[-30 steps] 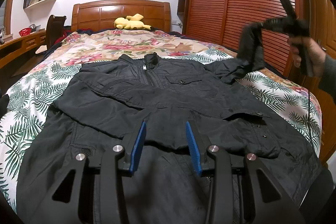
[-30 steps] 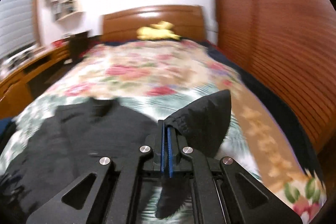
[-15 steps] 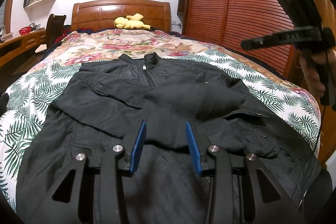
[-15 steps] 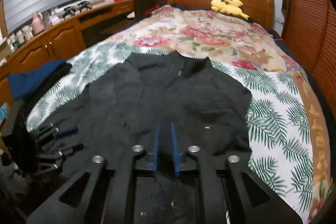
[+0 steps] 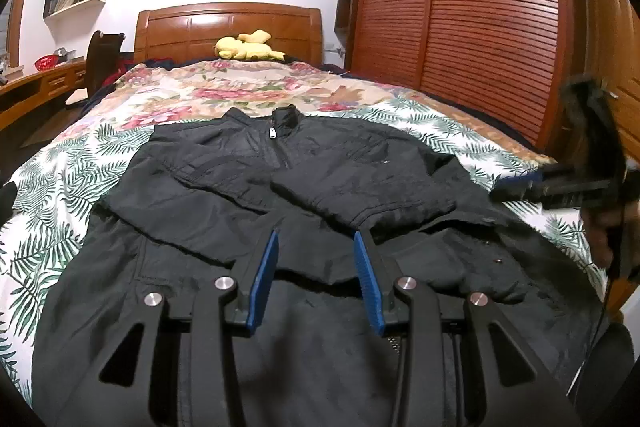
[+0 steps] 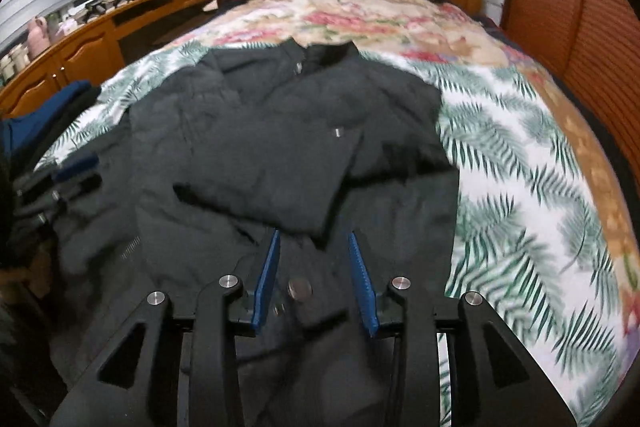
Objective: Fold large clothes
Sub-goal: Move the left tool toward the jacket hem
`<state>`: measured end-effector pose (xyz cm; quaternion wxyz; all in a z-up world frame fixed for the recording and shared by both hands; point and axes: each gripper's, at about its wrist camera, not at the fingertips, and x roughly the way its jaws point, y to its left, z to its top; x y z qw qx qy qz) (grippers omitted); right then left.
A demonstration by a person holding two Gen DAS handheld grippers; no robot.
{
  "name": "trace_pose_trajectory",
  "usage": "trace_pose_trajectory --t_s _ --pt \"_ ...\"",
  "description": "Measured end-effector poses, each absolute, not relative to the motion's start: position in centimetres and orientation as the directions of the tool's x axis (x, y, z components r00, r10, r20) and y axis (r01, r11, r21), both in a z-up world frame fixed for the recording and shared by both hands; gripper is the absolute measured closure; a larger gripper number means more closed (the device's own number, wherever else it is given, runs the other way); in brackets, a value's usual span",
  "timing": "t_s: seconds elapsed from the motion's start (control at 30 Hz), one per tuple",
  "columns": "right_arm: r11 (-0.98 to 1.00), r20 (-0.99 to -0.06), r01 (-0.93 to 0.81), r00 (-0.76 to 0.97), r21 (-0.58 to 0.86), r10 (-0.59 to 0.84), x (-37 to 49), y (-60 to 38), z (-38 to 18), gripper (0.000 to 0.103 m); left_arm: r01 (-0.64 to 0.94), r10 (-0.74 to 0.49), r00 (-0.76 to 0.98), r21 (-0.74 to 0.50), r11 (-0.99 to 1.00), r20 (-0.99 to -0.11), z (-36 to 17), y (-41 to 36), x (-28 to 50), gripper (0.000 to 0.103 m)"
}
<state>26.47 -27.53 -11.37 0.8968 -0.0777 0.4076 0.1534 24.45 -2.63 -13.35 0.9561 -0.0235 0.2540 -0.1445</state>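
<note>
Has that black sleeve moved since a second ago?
Yes. The sleeve, earlier held up in front of the wardrobe doors, now lies folded across the jacket's chest.

matt black cloth jacket (image 5: 304, 187) (slightly crinkled) below a glossy wooden headboard (image 5: 228, 27).

right gripper (image 6: 314, 241), jaws opening and empty, above a black jacket (image 6: 280, 147) spread on a leaf-print bedspread (image 6: 520, 187).
</note>
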Motion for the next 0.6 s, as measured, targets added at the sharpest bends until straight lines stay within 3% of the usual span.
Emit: trace_pose_trajectory --t_s 0.27,0.6 --pt "0.96 -0.753 -0.279 0.631 0.002 0.185 24.6 -29.4 -14.5 0.068 0.307 -0.307 0.818 -0.083 0.948 -0.486 -11.3 -4.6 24.6 0.062" --pt "0.962 -0.705 -0.27 0.688 -0.026 0.174 23.2 -29.6 -14.7 0.068 0.379 -0.33 0.729 -0.047 0.924 -0.6 -11.0 -10.7 29.0 0.054"
